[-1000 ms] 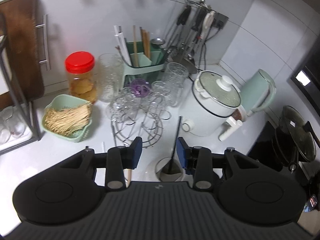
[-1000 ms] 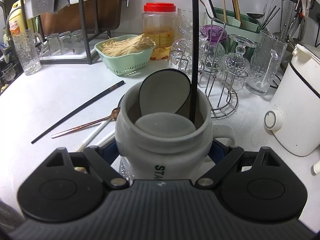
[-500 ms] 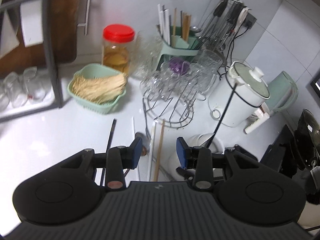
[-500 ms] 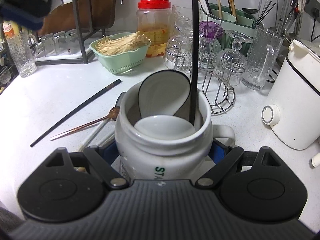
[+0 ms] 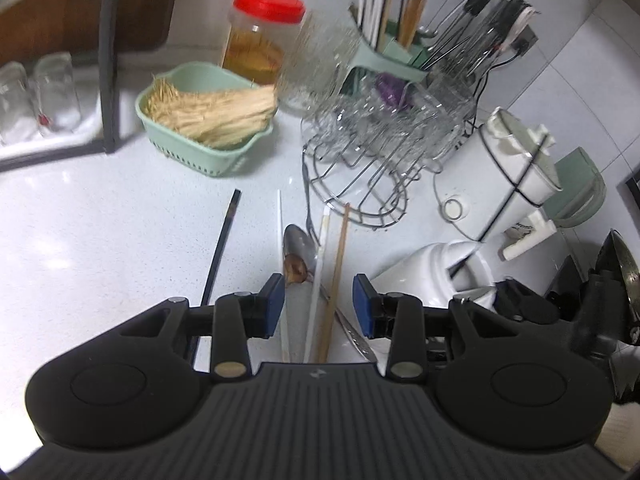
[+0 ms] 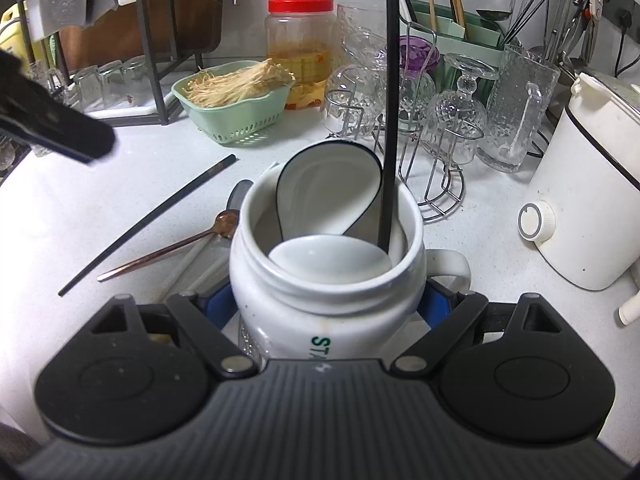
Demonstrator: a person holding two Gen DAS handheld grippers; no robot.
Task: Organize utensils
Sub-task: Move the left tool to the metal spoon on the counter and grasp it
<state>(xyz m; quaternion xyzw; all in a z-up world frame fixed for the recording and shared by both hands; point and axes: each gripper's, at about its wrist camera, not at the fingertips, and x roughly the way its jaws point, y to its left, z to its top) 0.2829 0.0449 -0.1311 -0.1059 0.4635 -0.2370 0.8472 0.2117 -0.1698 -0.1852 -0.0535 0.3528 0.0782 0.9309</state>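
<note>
A white mug (image 6: 326, 280) stands on a pale counter (image 6: 100, 208) and serves as the landmark. The right gripper (image 6: 326, 306) pinches the mug's body, a blue pad pressed on each side. Inside the mug are a white ladle spoon (image 6: 328, 196) with a dark rim and one black chopstick (image 6: 390, 120) standing upright.

Left of the mug, loose utensils lie flat on the counter: a second black chopstick (image 5: 222, 240) farthest out, then a copper spoon (image 5: 295, 268), a steel spoon (image 5: 298, 240), white chopsticks (image 5: 319, 272) and a wooden chopstick (image 5: 339, 256), bunched close together beside the mug.

The left gripper (image 5: 319, 304) hovers low over this bunch, its jaws spread with nothing between the pads; the wooden and white chopsticks show through the gap.

Behind the mug is a wire rack (image 6: 436, 160) of upturned glasses. Left of the rack sits a green basket (image 6: 236, 108) of pale noodles, with a red-lidded jar (image 6: 300, 48) behind it. Right of the mug stands a white cooker (image 6: 588, 200).
</note>
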